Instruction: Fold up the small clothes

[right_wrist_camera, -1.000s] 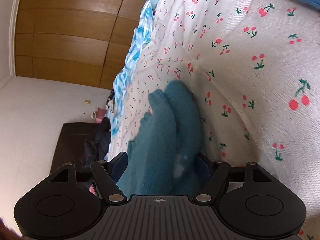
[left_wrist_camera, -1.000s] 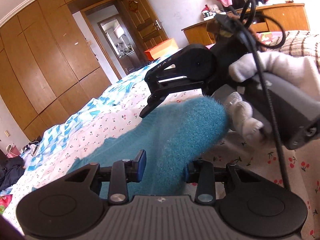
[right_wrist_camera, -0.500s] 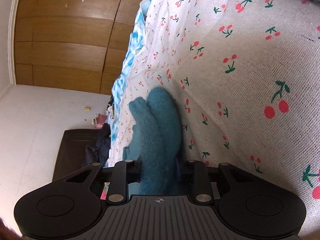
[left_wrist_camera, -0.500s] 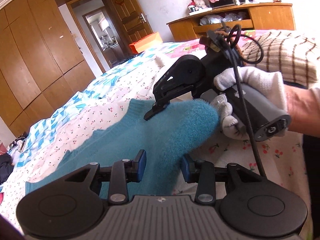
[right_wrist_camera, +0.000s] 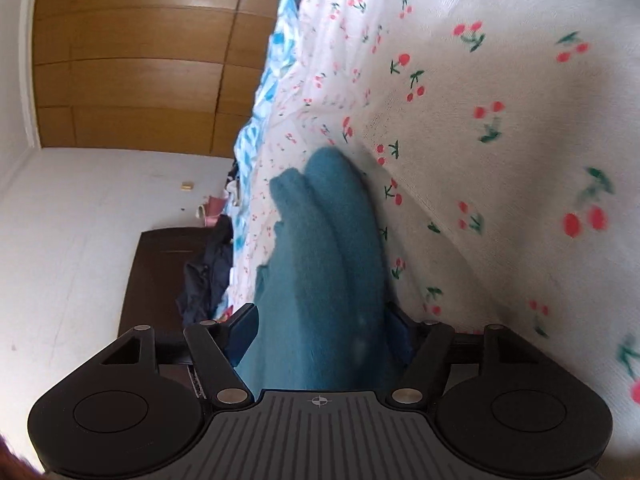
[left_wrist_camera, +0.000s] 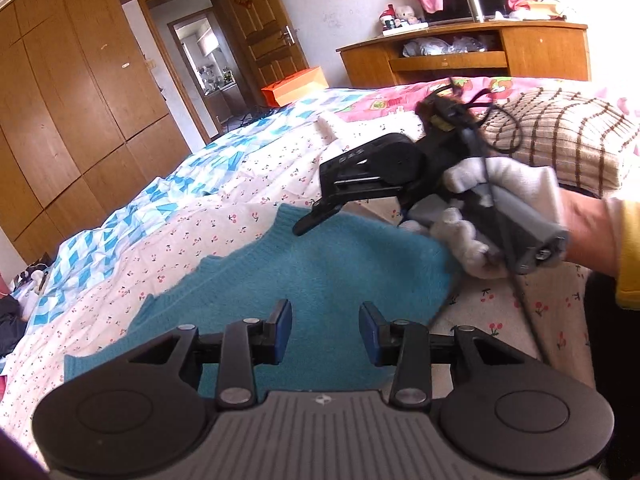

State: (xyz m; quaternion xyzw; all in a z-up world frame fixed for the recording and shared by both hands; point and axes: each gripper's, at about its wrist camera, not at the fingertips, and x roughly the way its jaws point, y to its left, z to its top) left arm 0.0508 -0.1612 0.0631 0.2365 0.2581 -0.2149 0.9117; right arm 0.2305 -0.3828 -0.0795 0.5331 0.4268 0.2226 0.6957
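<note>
Cherry-print bedding [left_wrist_camera: 224,232] covers the bed, with wooden wardrobes at ten o'clock and a cluttered dresser at one o'clock in the left wrist view. On the sheet lies a teal knitted sweater [left_wrist_camera: 304,280], spread from centre towards seven o'clock. The left gripper [left_wrist_camera: 325,330] hangs over its near part with blue pads apart; nothing is pinched between them, so it stands open. At two o'clock a white-gloved hand [left_wrist_camera: 496,216] carries the right gripper [left_wrist_camera: 316,216], its tip at the sweater's far edge.

In the right wrist view, tipped on its side, the right gripper [right_wrist_camera: 322,330] has just been opening its jaws. A rolled bundle of the teal sweater [right_wrist_camera: 324,264] runs between its pads [right_wrist_camera: 244,326] towards twelve o'clock. The pads sit close against the wool, but I judge it released, not squeezed. Bedding [right_wrist_camera: 500,140] fills the side from one to five o'clock.

By my reading, a first fold is laid down. Further folds, squaring the shape and any other garments are left to do.
</note>
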